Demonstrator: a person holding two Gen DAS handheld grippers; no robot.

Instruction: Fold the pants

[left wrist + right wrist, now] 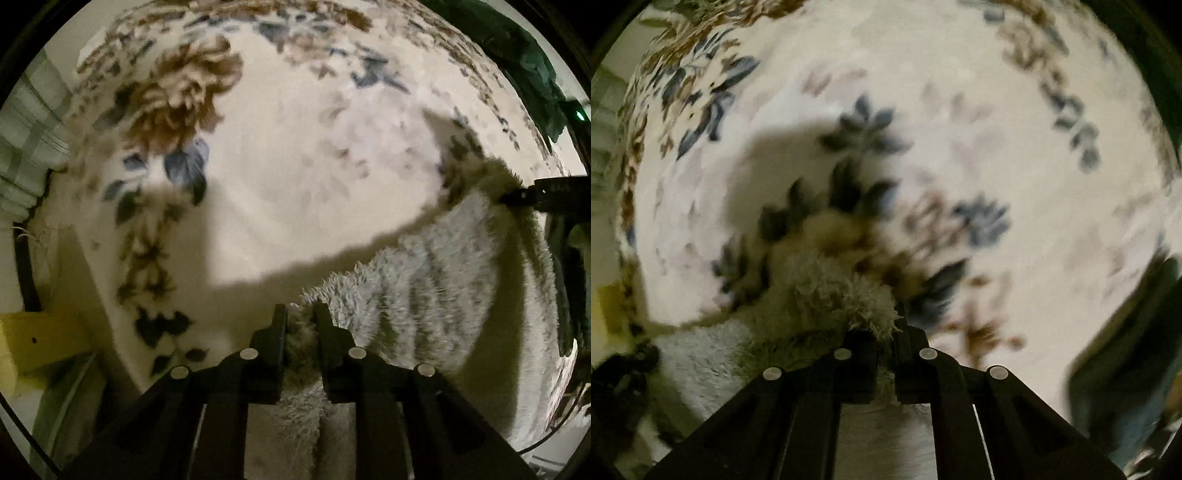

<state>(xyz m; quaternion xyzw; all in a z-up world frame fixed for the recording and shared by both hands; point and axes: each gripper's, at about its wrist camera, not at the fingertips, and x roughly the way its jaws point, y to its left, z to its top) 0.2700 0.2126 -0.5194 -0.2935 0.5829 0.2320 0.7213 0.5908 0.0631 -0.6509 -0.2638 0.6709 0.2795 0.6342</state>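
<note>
1. Pants (424, 280): a pale grey, shaggy fleece pair with faint darker bands across the pile. They hang stretched between the two grippers above the floral cover, throwing a broad dark shadow on it. In the left wrist view one edge is pinched low in the frame and the cloth runs up and to the right to the other gripper. In the right wrist view the same fleece (827, 291) bunches into a tufted lump just ahead of the fingers.

2. Floral cover (295, 147): a cream, soft-looking spread that fills most of both views, printed with large brown blooms and blue-grey leaves. It is blurred in places. I can read no writing, label or brand anywhere.

3. Dark green cloth (532, 70): a crumpled heap at the top right rim of the left wrist view, lying beyond the edge of the cover.

4. Yellow block (33, 339): a flat-sided, matte yellow shape at the left rim, off the cover.

5. Left gripper (301, 321): black, angular fingers with round silver studs behind them. The jaws stand nearly together, clamped on a tuft of the fleece edge.

6. Right gripper (886, 332): the same black build. Its jaws are drawn close and pinch the bunched fleece. Seen from the left wrist, its dark tip (517, 195) bites the far edge of the pants.

7. Green light (580, 116): a tiny glowing dot at the right rim.
</note>
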